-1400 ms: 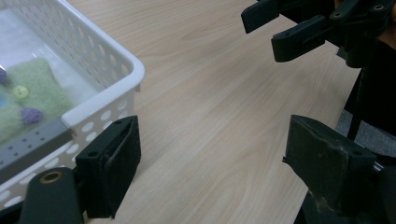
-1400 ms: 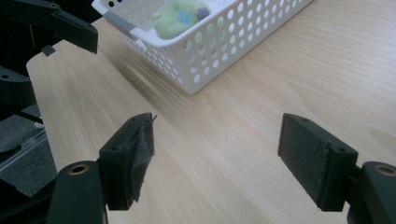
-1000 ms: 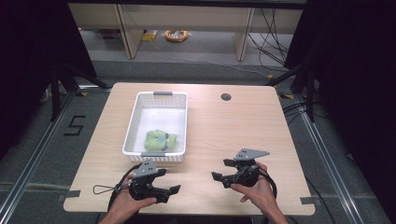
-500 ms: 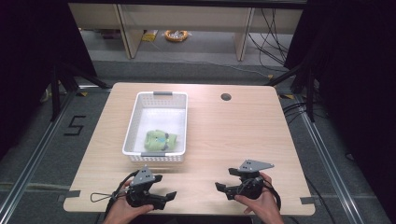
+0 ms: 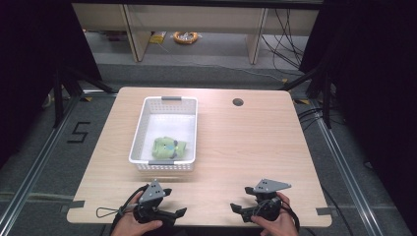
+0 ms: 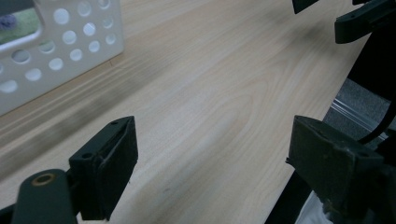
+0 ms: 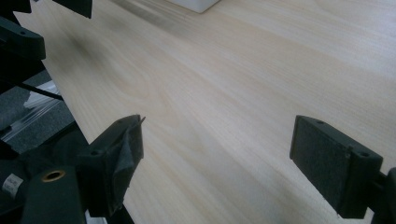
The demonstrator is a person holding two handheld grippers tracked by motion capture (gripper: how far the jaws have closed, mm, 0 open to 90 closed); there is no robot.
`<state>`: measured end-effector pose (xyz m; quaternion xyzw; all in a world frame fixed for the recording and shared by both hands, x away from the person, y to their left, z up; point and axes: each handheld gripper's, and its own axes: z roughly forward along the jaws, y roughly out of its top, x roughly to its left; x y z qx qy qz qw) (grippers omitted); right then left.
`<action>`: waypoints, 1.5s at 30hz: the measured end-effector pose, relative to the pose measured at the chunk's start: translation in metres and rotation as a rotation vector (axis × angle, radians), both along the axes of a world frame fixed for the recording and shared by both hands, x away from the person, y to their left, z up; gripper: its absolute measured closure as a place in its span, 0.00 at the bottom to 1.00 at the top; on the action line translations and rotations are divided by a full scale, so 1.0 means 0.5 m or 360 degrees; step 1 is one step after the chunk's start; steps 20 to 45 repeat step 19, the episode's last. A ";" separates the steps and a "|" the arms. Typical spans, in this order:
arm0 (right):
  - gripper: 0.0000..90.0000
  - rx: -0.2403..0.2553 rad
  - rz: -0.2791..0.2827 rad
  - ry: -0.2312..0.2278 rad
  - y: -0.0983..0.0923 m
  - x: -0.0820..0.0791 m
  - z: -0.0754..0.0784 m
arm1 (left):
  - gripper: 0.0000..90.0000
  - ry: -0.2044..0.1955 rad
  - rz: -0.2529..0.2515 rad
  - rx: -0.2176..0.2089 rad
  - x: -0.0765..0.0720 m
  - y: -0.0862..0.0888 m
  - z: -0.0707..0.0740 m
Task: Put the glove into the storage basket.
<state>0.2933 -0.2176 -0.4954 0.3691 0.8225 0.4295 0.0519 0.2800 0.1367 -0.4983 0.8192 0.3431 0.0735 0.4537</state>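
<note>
Nearby, a white basket [image 5: 167, 132] holds a green toy [image 5: 168, 147].

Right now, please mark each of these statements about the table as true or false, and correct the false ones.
1. The green soft toy lies inside the white basket. True.
2. The right gripper holds the toy between its pads. False: its jaws have just been opening, they stand wide apart, and nothing is between them.
3. The left gripper is open over bare wood. True.
4. The basket stands at the right edge of the wooden table. False: it stands on the left half of it.
5. Both grippers are near the table's edge closest to the person. True.
6. The basket lies tipped on its side. False: it stands upright, its opening upward.
</note>
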 end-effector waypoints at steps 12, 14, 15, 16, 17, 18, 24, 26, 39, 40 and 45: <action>0.20 -0.0086 -0.0010 -0.0038 -0.002 -0.016 -0.006 | 0.17 0.0009 -0.0021 0.0049 0.005 0.001 -0.010; 0.20 -0.0084 -0.0026 -0.0022 -0.001 -0.018 -0.005 | 0.17 0.0001 -0.0035 0.0096 0.006 0.004 -0.009; 0.20 -0.0068 -0.0016 0.0002 0.001 -0.018 -0.006 | 0.17 -0.0002 -0.0030 0.0092 0.006 0.003 -0.009; 0.20 -0.0070 -0.0018 0.0010 0.001 -0.019 -0.006 | 0.17 0.0002 -0.0004 0.0050 0.004 -0.001 -0.011; 0.20 -0.0070 -0.0017 0.0016 0.001 -0.019 -0.006 | 0.17 0.0029 0.0020 0.0016 0.001 -0.004 -0.012; 0.20 -0.0081 -0.0025 0.0000 0.001 -0.018 -0.006 | 0.17 0.0032 0.0017 0.0024 0.002 -0.004 -0.012; 0.20 -0.0100 -0.0010 -0.0032 -0.002 -0.015 -0.007 | 0.17 0.0032 0.0017 0.0023 0.002 -0.004 -0.012; 0.20 -0.0100 -0.0010 -0.0032 -0.002 -0.015 -0.007 | 0.17 0.0032 0.0017 0.0023 0.002 -0.004 -0.012; 0.20 -0.0100 -0.0010 -0.0032 -0.002 -0.015 -0.007 | 0.17 0.0032 0.0017 0.0023 0.002 -0.004 -0.012; 0.20 -0.0100 -0.0010 -0.0032 -0.002 -0.015 -0.007 | 0.17 0.0032 0.0017 0.0023 0.002 -0.004 -0.012; 0.20 -0.0100 -0.0010 -0.0032 -0.002 -0.015 -0.007 | 0.17 0.0032 0.0017 0.0023 0.002 -0.004 -0.012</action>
